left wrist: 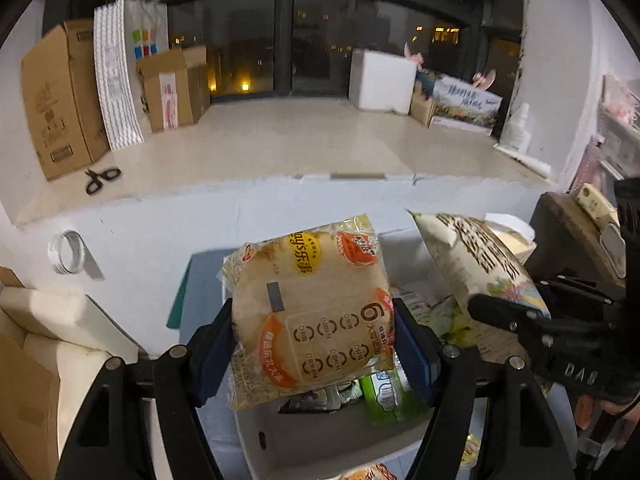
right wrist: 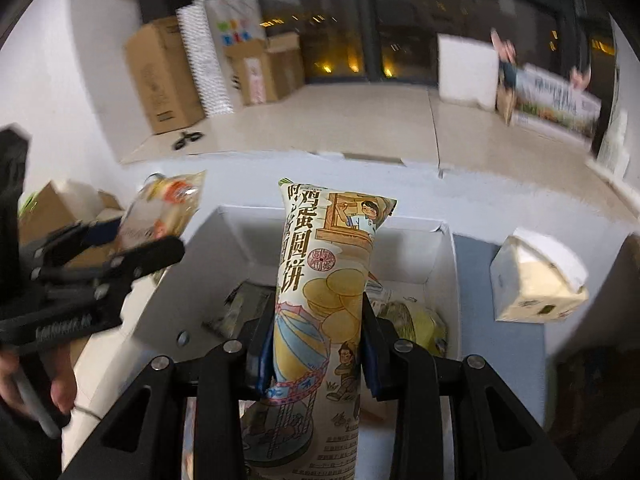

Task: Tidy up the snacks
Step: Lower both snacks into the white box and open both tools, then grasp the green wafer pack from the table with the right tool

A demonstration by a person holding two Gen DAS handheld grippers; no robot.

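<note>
White box (right wrist: 436, 252): open-topped, directly below both grippers, loose packets still lying inside (contents too jumbled to name); keep each lift vertical until the packs clear its rim.
Egg-biscuit pack (right wrist: 320, 292): tall and printed, standing nearly upright above the box, top toward 12 o'clock; its length will swing, so carry it slowly.
Rice-cracker pack (left wrist: 308, 312): flat, clear-wrapped, held over the box's near edge, with the tall pack at its 2 o'clock.
Right gripper (right wrist: 318, 354): jaws clamped tight on the egg-biscuit pack's lower half (a low hold, so top-heavy).
Left gripper (left wrist: 314, 338): jaws pressing the rice-cracker pack's two side edges; I judge the film slippery, so no loosening before set-down.
</note>
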